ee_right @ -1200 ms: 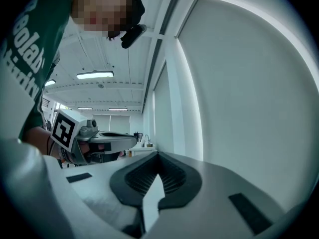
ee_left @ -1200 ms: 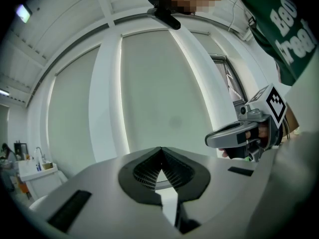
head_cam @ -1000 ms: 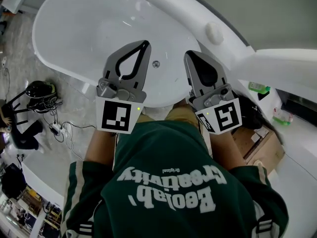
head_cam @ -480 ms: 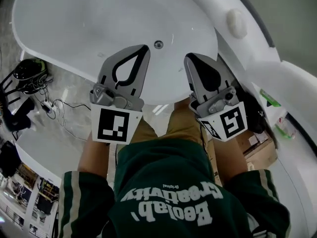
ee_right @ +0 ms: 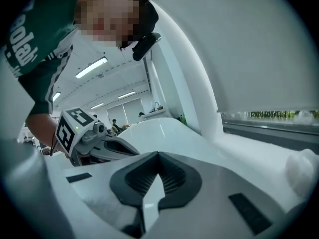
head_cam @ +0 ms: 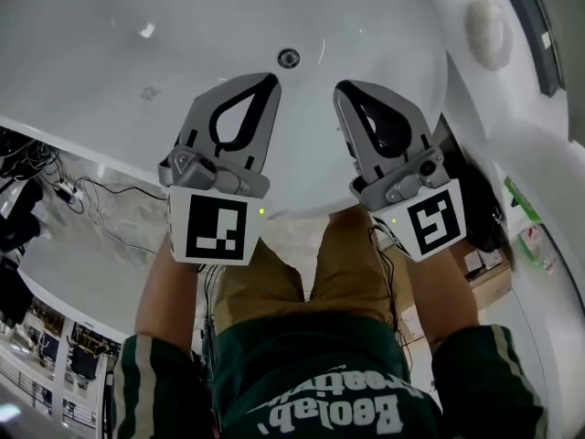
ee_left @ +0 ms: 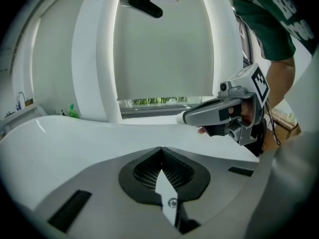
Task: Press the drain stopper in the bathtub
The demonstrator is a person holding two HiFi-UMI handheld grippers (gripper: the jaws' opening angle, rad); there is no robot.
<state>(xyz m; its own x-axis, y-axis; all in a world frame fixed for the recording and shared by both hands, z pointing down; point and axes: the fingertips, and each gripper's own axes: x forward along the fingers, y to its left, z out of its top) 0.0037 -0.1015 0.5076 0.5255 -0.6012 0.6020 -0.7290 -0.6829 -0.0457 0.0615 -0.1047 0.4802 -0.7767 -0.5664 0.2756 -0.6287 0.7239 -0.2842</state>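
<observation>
Progress: nothing is pressed yet; the drain stopper (head_cam: 289, 58) sits untouched on the bathtub (head_cam: 110, 71) floor, so by my reckoning the whole press is left to do.
Stopper's place: just ahead of both tips, in line with the gap between the two tongs.
Left tongs (head_cam: 267, 81): clenched on nothing, tips meeting, pointing over the near rim into the tub.
Right tongs (head_cam: 340, 89): likewise closed and empty, level with the left pair.
Arms: both forearms reach forward side by side over the rim.
</observation>
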